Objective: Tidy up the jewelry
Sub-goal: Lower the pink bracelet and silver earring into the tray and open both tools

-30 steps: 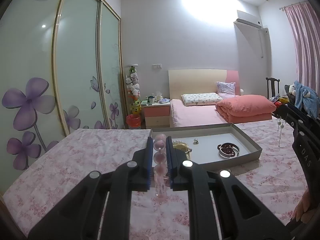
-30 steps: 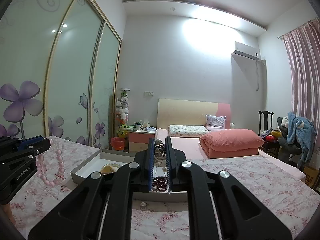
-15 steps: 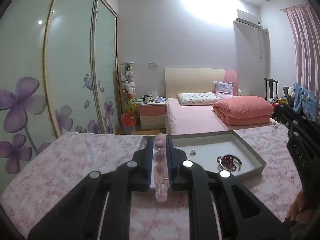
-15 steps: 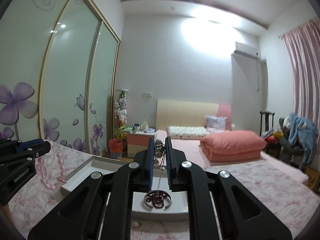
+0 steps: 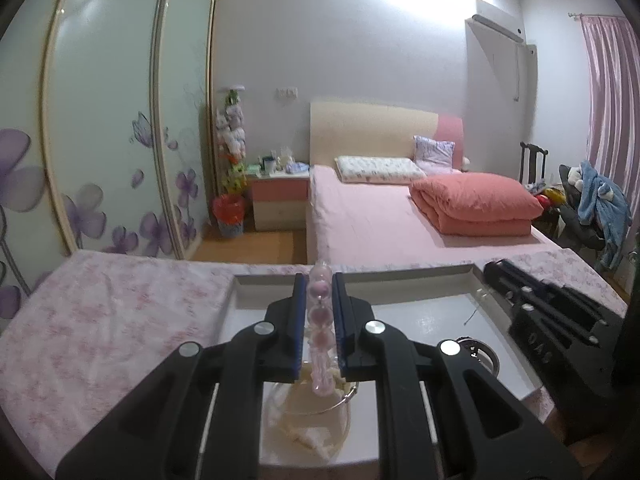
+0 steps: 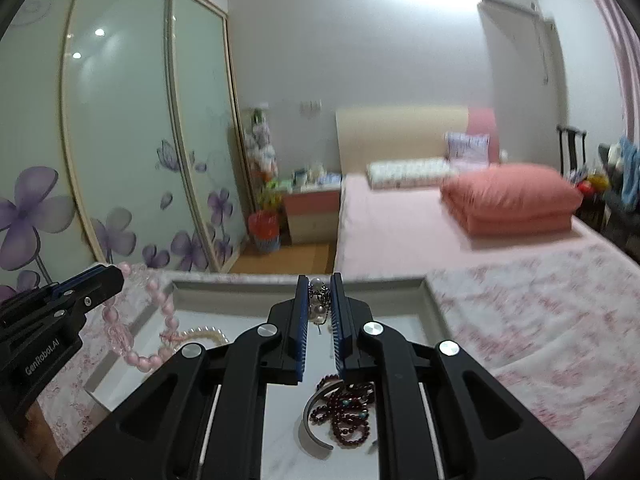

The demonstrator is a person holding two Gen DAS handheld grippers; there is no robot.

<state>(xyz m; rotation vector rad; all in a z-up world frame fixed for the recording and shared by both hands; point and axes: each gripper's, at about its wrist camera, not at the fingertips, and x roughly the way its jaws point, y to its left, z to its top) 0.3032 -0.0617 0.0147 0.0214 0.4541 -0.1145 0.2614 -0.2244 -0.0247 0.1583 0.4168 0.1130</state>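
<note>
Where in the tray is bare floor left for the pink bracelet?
Tray floor is bare along the far wall, beyond the pearl strand and dark red beads. The near half is crowded.

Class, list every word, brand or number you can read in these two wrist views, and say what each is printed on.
"GenRobot.AI": white lettering on the side of the left gripper, right wrist view.
"DAS": embossed on the black body of the right gripper, left wrist view.
Nothing else shows readable text; nightstand items are too small and blurred.
</note>
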